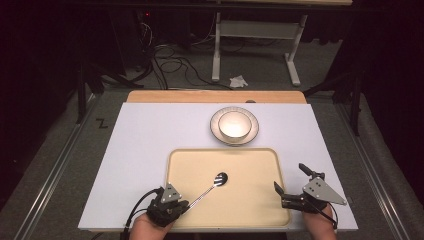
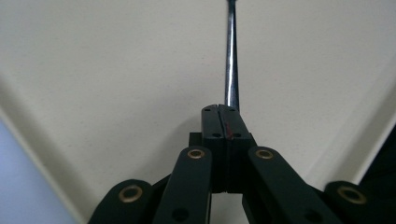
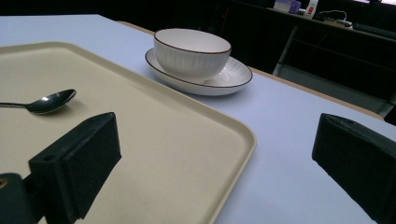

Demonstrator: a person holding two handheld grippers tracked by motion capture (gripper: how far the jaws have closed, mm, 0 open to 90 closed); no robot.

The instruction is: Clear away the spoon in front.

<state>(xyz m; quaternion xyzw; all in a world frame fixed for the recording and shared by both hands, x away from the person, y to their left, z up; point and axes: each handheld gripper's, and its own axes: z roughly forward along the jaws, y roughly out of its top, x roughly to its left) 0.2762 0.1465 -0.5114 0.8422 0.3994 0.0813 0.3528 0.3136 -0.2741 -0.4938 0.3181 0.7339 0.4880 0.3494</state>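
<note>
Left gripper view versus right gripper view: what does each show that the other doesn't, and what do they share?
Left gripper view: the left gripper, jaws shut on the thin spoon handle running up and away. Right gripper view: the right gripper with jaws wide open and nothing between them, the spoon's bowl end, a white bowl sitting on a plate, and the dark room behind. Both: the spoon and the beige tray on the pale table.
</note>
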